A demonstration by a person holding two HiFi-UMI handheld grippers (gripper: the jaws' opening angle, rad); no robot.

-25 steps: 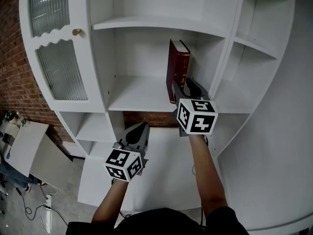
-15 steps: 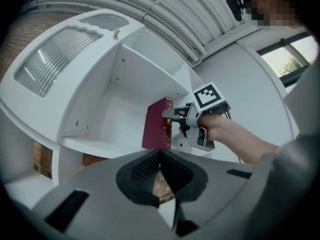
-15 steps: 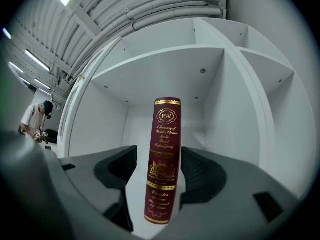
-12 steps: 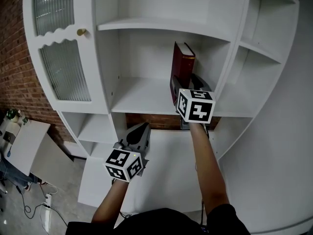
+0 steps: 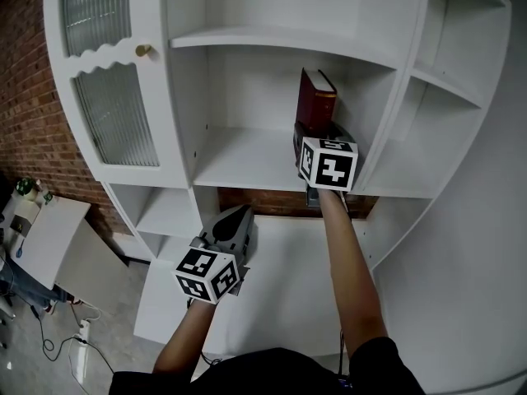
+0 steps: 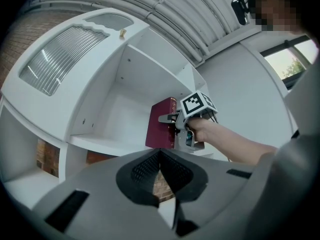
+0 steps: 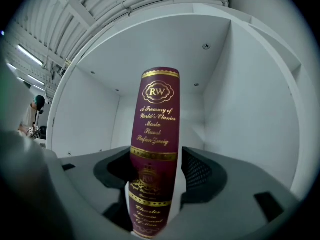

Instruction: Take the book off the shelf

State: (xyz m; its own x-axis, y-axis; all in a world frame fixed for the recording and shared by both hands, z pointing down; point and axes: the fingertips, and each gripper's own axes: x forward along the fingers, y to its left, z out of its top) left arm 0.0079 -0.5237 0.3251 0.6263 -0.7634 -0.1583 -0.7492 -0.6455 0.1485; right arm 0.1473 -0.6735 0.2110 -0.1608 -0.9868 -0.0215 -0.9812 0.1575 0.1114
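Note:
A dark red book (image 5: pixel 317 101) with gold print stands upright at the right end of the white shelf (image 5: pixel 239 159), near the divider wall. My right gripper (image 5: pixel 318 137) reaches onto the shelf at the book's lower spine. In the right gripper view the book (image 7: pixel 155 134) stands between the wide jaws of the right gripper (image 7: pixel 155 176), and a slit of white shows beside the right pad (image 7: pixel 197 171). My left gripper (image 5: pixel 235 217) hangs lower, below the shelf, with its tips together and nothing in them. From the left gripper (image 6: pixel 160 153) the book (image 6: pixel 161 124) shows ahead.
A ribbed-glass cabinet door (image 5: pixel 115 113) with a brass knob (image 5: pixel 144 50) stands left of the shelf bay. More white shelves lie above and to the right (image 5: pixel 449 81). A white lower surface (image 5: pixel 272 278) lies under my arms. Brick wall (image 5: pixel 25 72) and cables are at the left.
My right gripper has moved forward onto the shelf, and its jaws now stand either side of the book's spine. The left gripper has stayed where it was.

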